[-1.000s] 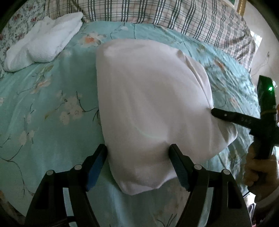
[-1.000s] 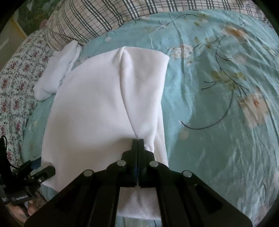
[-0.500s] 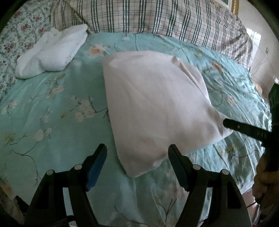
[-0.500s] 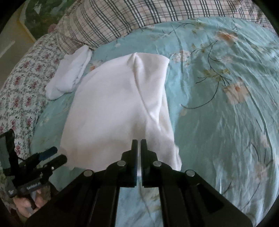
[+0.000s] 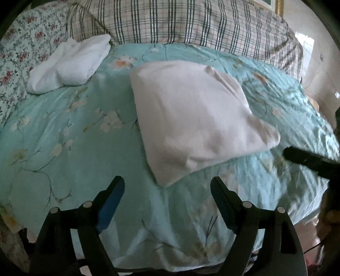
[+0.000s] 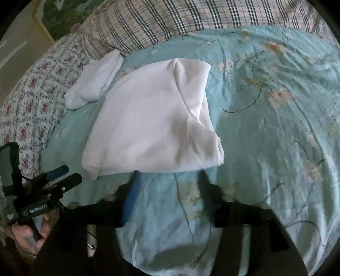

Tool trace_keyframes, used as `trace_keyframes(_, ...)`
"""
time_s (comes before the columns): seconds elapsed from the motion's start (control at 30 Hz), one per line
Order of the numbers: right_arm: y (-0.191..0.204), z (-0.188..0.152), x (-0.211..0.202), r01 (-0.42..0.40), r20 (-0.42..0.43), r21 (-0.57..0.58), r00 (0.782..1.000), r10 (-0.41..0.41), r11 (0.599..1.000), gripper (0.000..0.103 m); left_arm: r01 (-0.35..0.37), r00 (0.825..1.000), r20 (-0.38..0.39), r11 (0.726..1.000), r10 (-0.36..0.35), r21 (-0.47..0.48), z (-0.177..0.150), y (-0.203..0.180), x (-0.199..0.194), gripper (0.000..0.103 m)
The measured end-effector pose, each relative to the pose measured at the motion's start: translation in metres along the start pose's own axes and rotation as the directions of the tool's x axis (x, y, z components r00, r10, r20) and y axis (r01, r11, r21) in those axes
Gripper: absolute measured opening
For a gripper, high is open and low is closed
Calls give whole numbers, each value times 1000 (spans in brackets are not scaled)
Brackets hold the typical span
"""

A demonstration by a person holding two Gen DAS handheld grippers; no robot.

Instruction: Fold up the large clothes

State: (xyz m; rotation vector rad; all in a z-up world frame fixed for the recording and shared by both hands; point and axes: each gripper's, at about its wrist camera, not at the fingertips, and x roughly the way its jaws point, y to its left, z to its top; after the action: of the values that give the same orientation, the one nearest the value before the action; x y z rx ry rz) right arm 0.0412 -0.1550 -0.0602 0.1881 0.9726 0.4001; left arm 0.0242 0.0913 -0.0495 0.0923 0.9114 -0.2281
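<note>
A folded white garment [image 5: 191, 118] [image 6: 153, 125] lies flat in the middle of the teal floral bedspread [image 5: 63, 148] [image 6: 276, 138]. My left gripper [image 5: 167, 189] hangs just short of the garment's near corner, its jaws opening, nothing between them. My right gripper [image 6: 167, 180] is blurred at the garment's near edge, jaws opening wide, and the cloth lies free beyond the fingertips. The right gripper's finger [image 5: 306, 159] shows at the right edge of the left wrist view. The left gripper [image 6: 61, 176] shows at lower left of the right wrist view, held by a hand [image 6: 23, 235].
A second folded white cloth [image 5: 70, 63] [image 6: 95, 82] rests at the far left near the plaid pillows [image 5: 191, 23] [image 6: 180, 19]. A floral pillow [image 5: 19, 46] [image 6: 27, 95] borders the left side. The bed's near edge drops off below both grippers.
The right gripper let go of the garment's edge and spread its jaws. Both grippers drew back toward the bed's near edge, so the garment now lies farther off.
</note>
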Motion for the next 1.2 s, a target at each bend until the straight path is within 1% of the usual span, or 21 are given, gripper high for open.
trace_keyframes(0.13, 7, -9, -12, 37, 5, -72, 999, -37, 997, 79, 26, 996, -81, 999, -28, -27, -12, 7, 4, 83)
trace_keyframes(0.17, 9, -10, -16, 42, 9, -91, 999, -42, 995, 79, 46, 994, -94, 998, -49, -35, -13, 10, 1, 83)
trace_keyframes(0.23, 12, -10, -22, 52, 13, -124, 999, -50, 991, 80, 74, 994, -74, 997, -76, -31, -11, 13, -9, 83)
trace_keyframes(0.3, 18, -8, -30, 40, 16, -156, 999, -38, 987, 82, 64, 997, -38, 998, -65, -13, -4, 14, -26, 83)
trace_keyframes(0.37, 24, -4, -39, 27, 20, -182, 1000, -24, 983, 87, 42, 999, 8, 999, -42, 4, 4, 13, -45, 87)
trace_keyframes(0.4, 27, -3, -42, 28, 24, -195, 999, -24, 980, 91, 30, 999, 26, 1000, -30, 5, 8, 12, -50, 94)
trace_keyframes(0.43, 31, -2, -45, 29, 31, -216, 999, -23, 976, 103, 19, 999, 49, 1000, -19, 6, 11, 13, -54, 103)
trace_keyframes(0.47, 33, -1, -46, 35, 36, -229, 999, -28, 973, 103, 12, 998, 59, 1000, -12, 5, 13, 15, -53, 103)
trace_keyframes(0.53, 36, 0, -40, 52, 25, -255, 999, -47, 966, 103, -24, 999, 33, 1000, 24, -5, 18, 18, -44, 102)
trace_keyframes(0.63, 32, 2, -27, 36, -11, -236, 999, -40, 971, 103, -25, 1000, 0, 1000, 25, -16, 16, 19, -35, 102)
trace_keyframes(0.67, 31, 1, -22, 22, -22, -228, 999, -27, 973, 103, -36, 999, -11, 999, 36, -4, 16, 16, -32, 102)
trace_keyframes(0.7, 32, 0, -21, 20, -26, -228, 999, -26, 973, 103, -44, 999, -14, 999, 44, 7, 16, 17, -29, 102)
trace_keyframes(0.77, 32, -1, -16, 25, -36, -233, 999, -34, 972, 103, -82, 996, -27, 996, 84, 43, 17, 11, -27, 102)
trace_keyframes(0.8, 33, -3, -15, 26, -41, -232, 999, -36, 972, 103, -87, 996, -29, 995, 89, 53, 17, 9, -26, 102)
trace_keyframes(0.87, 31, -1, -14, 17, -51, -221, 998, -29, 975, 103, -86, 996, -19, 993, 88, 76, 20, 6, -29, 102)
trace_keyframes(0.97, 31, 2, -17, 12, -45, -217, 999, -23, 976, 103, -88, 996, -12, 992, 89, 89, 25, 3, -32, 102)
trace_keyframes(1.2, 30, 16, -23, -3, -21, -220, 1000, -2, 976, 103, -91, 996, 34, 991, 88, 98, 38, -6, -41, 102)
